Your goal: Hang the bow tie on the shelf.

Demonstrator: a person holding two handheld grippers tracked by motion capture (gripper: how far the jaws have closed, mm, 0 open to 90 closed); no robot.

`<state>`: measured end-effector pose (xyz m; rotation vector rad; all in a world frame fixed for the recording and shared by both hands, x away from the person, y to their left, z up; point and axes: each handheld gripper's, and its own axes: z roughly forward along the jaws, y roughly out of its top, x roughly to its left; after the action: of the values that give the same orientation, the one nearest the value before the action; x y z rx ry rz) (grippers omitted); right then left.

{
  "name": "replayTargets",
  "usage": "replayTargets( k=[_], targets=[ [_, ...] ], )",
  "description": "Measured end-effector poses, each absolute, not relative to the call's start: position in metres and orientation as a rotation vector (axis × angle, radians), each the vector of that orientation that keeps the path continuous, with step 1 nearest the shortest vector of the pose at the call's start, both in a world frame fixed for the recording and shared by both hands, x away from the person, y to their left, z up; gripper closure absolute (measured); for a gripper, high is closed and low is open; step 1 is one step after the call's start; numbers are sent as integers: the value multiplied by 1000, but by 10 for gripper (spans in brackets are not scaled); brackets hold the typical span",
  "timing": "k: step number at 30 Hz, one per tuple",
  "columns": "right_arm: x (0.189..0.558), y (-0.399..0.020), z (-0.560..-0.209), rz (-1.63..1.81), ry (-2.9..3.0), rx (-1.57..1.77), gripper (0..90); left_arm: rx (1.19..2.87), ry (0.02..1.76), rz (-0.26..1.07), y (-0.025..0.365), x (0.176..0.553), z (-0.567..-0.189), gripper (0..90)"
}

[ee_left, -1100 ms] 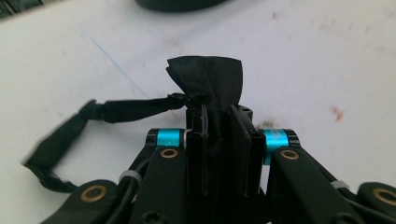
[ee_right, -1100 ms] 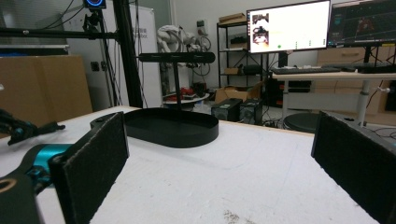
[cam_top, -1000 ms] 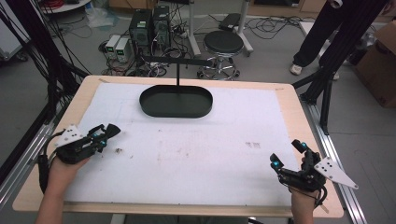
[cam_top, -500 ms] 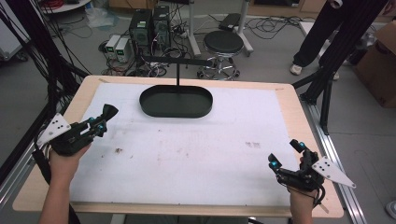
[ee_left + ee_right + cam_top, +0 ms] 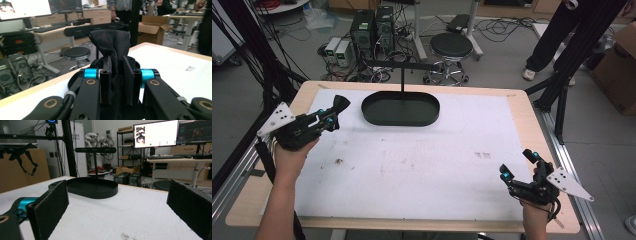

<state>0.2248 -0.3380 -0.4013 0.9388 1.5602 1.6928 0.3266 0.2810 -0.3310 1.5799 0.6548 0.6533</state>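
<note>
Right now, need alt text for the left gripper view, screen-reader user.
The left hand-held gripper pinches a piece of black fabric that stands up between its two jaws. Beyond it lie the white table, a black stool and office desks.

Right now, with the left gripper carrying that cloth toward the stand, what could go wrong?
1. The left gripper pinches the black cloth at a small fold, so it may slip out.
2. The stand's crossbar rises above the black tray; the cloth might snag on it.
3. The right gripper is open near the table edge, far from helping.
</note>
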Motion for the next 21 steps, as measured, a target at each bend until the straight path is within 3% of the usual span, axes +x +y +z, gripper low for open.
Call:
replayTargets(
  k=[21],
  targets=[
    [226,-339,-403,1684,1569,944,30,1550,505,621,227,375,-295,773]
  ],
)
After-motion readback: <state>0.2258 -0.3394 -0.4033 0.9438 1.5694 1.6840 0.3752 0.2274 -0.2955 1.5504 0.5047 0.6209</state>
